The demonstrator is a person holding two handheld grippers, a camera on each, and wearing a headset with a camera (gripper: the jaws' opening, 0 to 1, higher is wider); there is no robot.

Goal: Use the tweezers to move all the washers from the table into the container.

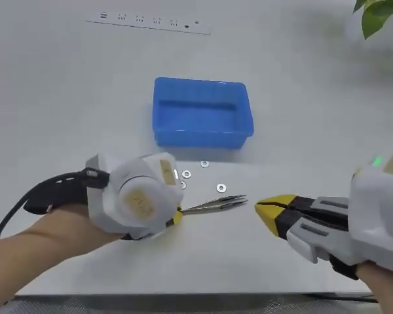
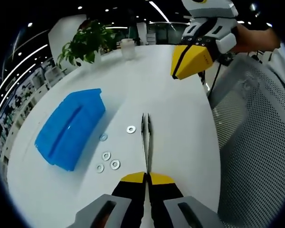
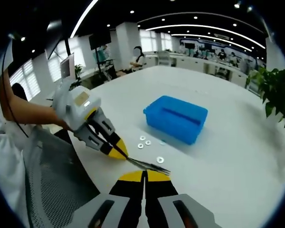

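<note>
Well, at the left my left gripper [image 1: 177,216], a rounded white plastic shell with yellow jaw tips, has its jaws pinched on the rear end of the tweezers [image 1: 216,204]. They are thin bare metal, two slim arms lying almost together and tapering to a fine point. In the head view their long axis runs nearly level from left to right, and the point aims at my right gripper. In the left gripper view the tweezers [image 2: 146,137] run straight out from between the jaws, low over the smooth white table [image 1: 85,98]. Whether the tip touches it I cannot tell. Just beyond the tweezers lie the washers [image 1: 187,174], small flat shiny rings scattered loose on the table. One washer [image 1: 221,188] sits near the point, the others a little farther back. I count five in the left gripper view [image 2: 115,164]. Behind them stands the container [image 1: 203,137], a shallow rectangular blue plastic tray with rounded corners, its long side facing me. To the right my right gripper [image 1: 272,209], white and grey with a yellow wedge tip, has its jaws closed together on nothing, and it points left at the tweezers' tip, near but apart. Green leaves [image 1: 380,13] show at the far right corner.
</note>
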